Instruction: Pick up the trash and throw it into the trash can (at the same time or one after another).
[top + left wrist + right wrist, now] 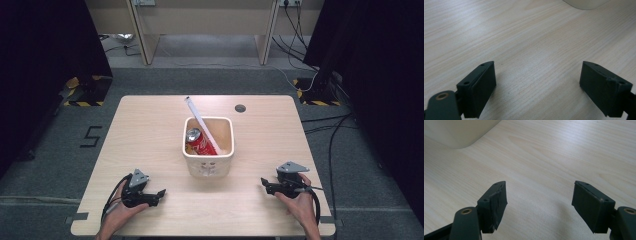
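- Both hands rest at the near edge of the counter (150, 130), one at each corner, each holding a gripper.
- Grey carpet floor (50, 165) spreads around the counter, with a black "5" mark (91, 136) to the left, cables (335, 125) trailing on the right and yellow-black striped tape (82, 103) at the base of the dark curtains.
- Pale wooden furniture legs (142, 35) stand against the far side of the room.
- Light wood grain covers the counter, with a small round hole (240, 108) near its far edge.
- White bin (208, 165) sits at the counter's middle, between the two grippers and well apart from each; a red can (200, 142) and a white stick (200, 122) lean inside it.
- Left gripper (159, 194) lies low over bare wood, jaws spread wide, nothing between them.
- Right gripper (265, 184) likewise gapes wide over bare wood, holding nothing.
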`<state>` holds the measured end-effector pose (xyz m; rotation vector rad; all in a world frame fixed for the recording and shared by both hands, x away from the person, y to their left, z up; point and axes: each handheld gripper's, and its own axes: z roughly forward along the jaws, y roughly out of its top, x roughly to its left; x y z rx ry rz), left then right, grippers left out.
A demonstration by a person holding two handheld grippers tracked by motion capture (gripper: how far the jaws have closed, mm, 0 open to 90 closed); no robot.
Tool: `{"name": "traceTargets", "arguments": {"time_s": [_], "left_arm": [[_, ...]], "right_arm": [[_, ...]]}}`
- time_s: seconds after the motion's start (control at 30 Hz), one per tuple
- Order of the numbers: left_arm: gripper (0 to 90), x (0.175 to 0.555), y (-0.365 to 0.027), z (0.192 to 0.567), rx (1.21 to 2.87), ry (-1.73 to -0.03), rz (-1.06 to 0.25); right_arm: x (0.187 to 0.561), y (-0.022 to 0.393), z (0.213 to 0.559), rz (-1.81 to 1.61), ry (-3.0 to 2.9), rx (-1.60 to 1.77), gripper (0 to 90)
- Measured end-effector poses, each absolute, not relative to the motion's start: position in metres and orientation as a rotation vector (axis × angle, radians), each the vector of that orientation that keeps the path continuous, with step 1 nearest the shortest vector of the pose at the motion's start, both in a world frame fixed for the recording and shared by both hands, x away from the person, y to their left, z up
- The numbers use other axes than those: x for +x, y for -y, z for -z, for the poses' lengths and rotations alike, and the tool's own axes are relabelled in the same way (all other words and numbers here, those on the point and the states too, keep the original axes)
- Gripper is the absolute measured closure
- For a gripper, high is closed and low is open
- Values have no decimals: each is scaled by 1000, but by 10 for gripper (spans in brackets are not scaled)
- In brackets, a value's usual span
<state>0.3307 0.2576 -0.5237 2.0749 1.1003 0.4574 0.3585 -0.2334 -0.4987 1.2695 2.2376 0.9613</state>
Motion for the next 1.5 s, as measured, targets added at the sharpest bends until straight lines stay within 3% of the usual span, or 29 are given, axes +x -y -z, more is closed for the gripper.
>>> {"name": "traceTargets", "arguments": {"time_s": [0.57,0.87,1.5], "left_arm": [[131,331,-258,524,2077,-1100,-458],[130,331,-257,524,2080,-1100,-458],[130,331,-257,524,2080,-1101,-458]], "right_arm": [[343,244,512,-939,-2245,1292,265],[339,245,516,-948,-2220,1284,176],[340,245,516,-948,-2220,1285,175]]}}
